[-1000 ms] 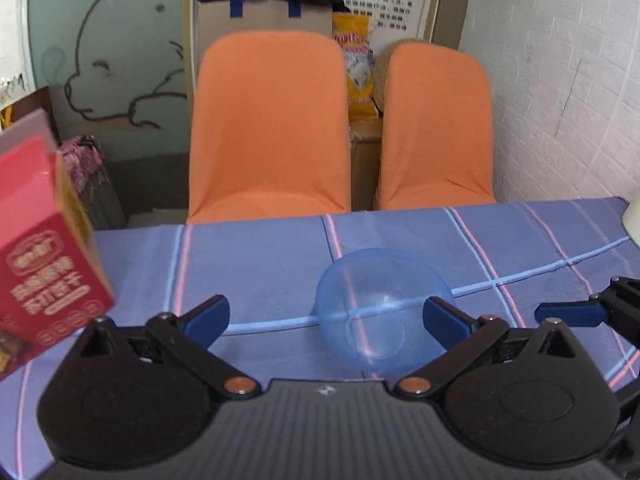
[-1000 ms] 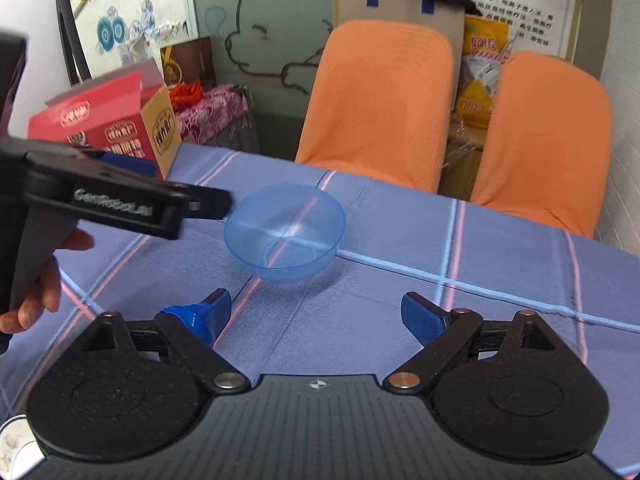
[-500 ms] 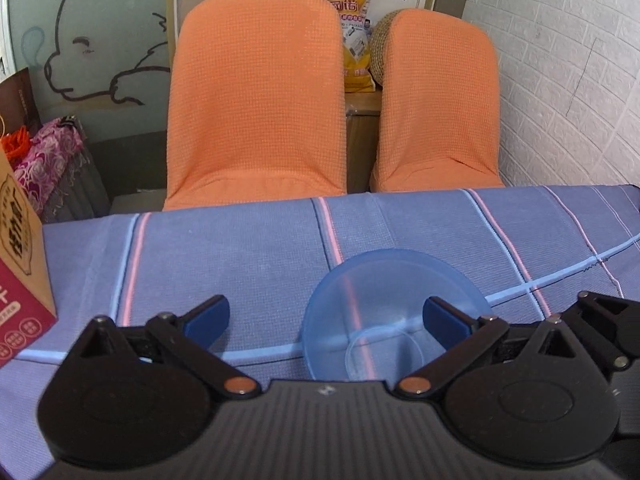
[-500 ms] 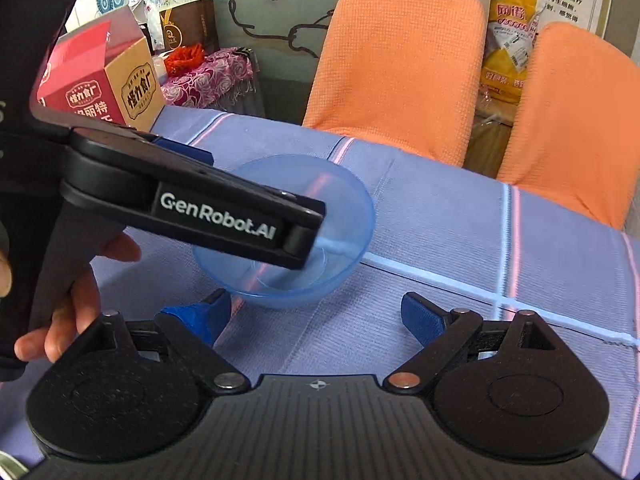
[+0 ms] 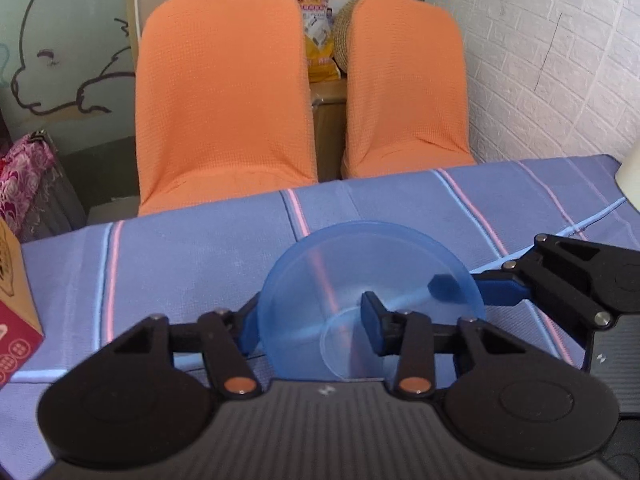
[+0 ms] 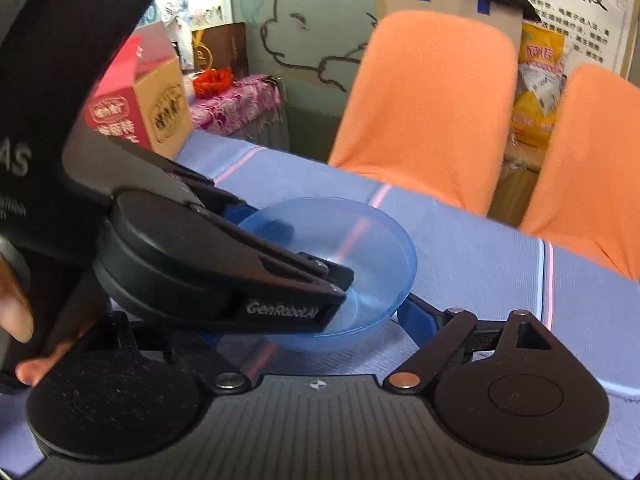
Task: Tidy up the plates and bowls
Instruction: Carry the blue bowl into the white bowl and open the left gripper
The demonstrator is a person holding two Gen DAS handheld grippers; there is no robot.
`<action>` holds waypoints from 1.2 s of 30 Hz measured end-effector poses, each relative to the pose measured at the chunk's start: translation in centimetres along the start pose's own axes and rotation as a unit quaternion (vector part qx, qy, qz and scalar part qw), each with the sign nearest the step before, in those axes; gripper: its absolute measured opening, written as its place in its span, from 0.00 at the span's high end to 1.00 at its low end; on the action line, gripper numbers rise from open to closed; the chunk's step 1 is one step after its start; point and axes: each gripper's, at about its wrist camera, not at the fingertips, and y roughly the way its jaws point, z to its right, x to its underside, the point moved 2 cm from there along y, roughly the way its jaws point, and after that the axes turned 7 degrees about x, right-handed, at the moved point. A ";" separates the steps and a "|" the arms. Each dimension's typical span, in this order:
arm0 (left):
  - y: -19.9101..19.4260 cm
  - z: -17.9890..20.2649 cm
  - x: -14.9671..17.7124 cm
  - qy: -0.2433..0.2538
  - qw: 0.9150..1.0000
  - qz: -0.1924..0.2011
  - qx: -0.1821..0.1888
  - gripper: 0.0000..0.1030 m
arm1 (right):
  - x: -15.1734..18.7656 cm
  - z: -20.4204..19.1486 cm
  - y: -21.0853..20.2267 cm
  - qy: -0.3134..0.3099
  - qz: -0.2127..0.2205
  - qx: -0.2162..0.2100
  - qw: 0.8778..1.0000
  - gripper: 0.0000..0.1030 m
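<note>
A clear blue plastic bowl (image 5: 352, 276) stands upright on the blue striped tablecloth (image 5: 180, 264). My left gripper (image 5: 308, 320) has closed on the bowl's near-left wall, one finger outside and one finger (image 5: 372, 316) inside. The bowl also shows in the right wrist view (image 6: 372, 248), partly hidden by the left gripper's body. My right gripper (image 6: 320, 324) sits wide, its right fingertip (image 6: 416, 316) at the bowl's right side, its left finger hidden. In the left wrist view a blue fingertip (image 5: 444, 284) of the right gripper rests against the bowl's right wall.
A red and tan carton (image 6: 140, 112) stands on the table's left part, seen also in the left wrist view (image 5: 12, 308). Two orange chairs (image 5: 224, 108) stand behind the far table edge. A white brick wall (image 5: 560, 60) is at the right.
My left gripper moved forward to the bowl and closed on its wall. My right gripper moved in to the bowl's right side.
</note>
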 end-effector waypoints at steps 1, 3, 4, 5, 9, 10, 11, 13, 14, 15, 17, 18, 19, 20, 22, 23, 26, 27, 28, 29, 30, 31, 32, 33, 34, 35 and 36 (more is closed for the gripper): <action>-0.4 0.1 0.0 -0.003 1.000 0.001 0.004 0.60 | 0.0 -0.1 -0.3 -0.002 0.007 0.000 1.000 0.27; -1.6 0.8 0.0 -0.007 1.000 0.006 0.010 0.60 | 0.0 -0.4 -1.0 -0.005 0.016 0.004 1.000 0.27; -2.3 1.4 0.0 -0.004 1.000 0.010 0.013 0.60 | -0.1 -0.6 -1.6 -0.006 0.020 0.006 1.000 0.27; -3.1 2.0 0.2 -0.002 1.000 0.017 0.016 0.60 | -0.1 -0.8 -2.3 -0.009 0.022 0.007 1.000 0.27; -6.6 6.2 1.2 0.000 0.999 0.031 0.037 0.60 | 0.4 -1.3 -6.7 -0.011 0.037 0.021 0.999 0.27; -7.5 7.5 1.8 0.000 0.998 0.031 0.048 0.60 | 0.7 -1.4 -8.1 -0.016 0.037 0.021 0.999 0.27; -8.3 8.9 2.4 0.002 0.998 0.027 0.059 0.60 | 1.2 -1.5 -9.4 -0.023 0.038 0.027 0.999 0.27; -9.6 12.1 3.8 0.012 0.996 0.022 0.081 0.60 | 2.7 -1.1 -12.5 -0.034 0.035 0.042 0.998 0.27; -10.1 13.8 4.6 0.020 0.996 0.022 0.087 0.59 | 3.6 -0.8 -14.1 -0.035 0.032 0.049 0.998 0.27; -10.6 15.4 5.3 0.027 0.995 0.022 0.094 0.59 | 4.5 -0.6 -15.4 -0.037 0.027 0.056 0.997 0.27; -11.2 18.8 6.7 0.039 0.993 0.021 0.110 0.59 | 6.3 -0.1 -18.3 -0.038 0.020 0.075 0.996 0.27; -11.4 20.5 7.5 0.047 0.992 0.021 0.114 0.59 | 7.2 0.3 -19.5 -0.033 0.015 0.085 0.996 0.27; -11.5 22.0 8.3 0.055 0.991 0.020 0.120 0.59 | 8.1 0.6 -20.5 -0.028 0.011 0.092 0.995 0.27; -11.4 23.6 9.1 0.060 0.990 0.017 0.127 0.59 | 9.1 0.9 -21.5 -0.023 0.008 0.098 0.995 0.27; -10.9 26.0 10.7 0.066 0.988 0.005 0.141 0.58 | 11.1 1.6 -23.0 -0.010 0.002 0.111 0.994 0.27; -10.5 26.8 11.4 0.071 0.987 -0.001 0.144 0.58 | 11.9 1.8 -23.5 -0.003 -0.001 0.117 0.993 0.27; -9.0 28.9 13.5 0.084 0.987 -0.019 0.137 0.57 | 14.5 2.9 -23.9 0.022 -0.008 0.118 0.993 0.27; -8.6 29.4 14.1 0.088 0.987 -0.022 0.132 0.58 | 15.3 3.2 -23.8 0.029 -0.011 0.117 0.993 0.27; -8.2 29.6 14.4 0.092 0.988 -0.023 0.126 0.57 | 16.0 3.3 -23.6 0.034 -0.013 0.117 0.993 0.27; -8.0 29.8 14.7 0.096 0.988 -0.022 0.119 0.57 | 16.5 3.4 -23.3 0.035 -0.013 0.118 0.992 0.27; -7.9 29.9 14.9 0.098 0.989 -0.022 0.113 0.53 | 17.0 3.5 -23.0 0.035 -0.011 0.120 0.992 0.27; -7.7 29.8 15.0 0.099 0.989 -0.021 0.111 0.46 | 17.3 3.6 -22.8 0.034 -0.008 0.121 0.992 0.27; -7.7 29.5 15.1 0.097 0.988 -0.019 0.115 0.44 | 17.5 3.8 -22.5 0.035 -0.005 0.122 0.992 0.27; -7.7 29.3 15.1 0.094 0.988 -0.017 0.119 0.35 | 17.6 4.2 -22.3 0.038 -0.003 0.122 0.992 0.26; -7.8 29.2 15.1 0.091 0.988 -0.019 0.122 0.33 | 17.8 4.7 -22.2 0.045 -0.001 0.119 0.992 0.25; -7.8 29.1 15.2 0.089 0.988 -0.018 0.123 0.33 | 17.9 5.1 -22.1 0.053 0.002 0.115 0.992 0.25; -7.9 28.9 15.1 0.087 0.988 -0.018 0.127 0.32 | 18.2 5.5 -22.2 0.062 0.003 0.112 0.992 0.25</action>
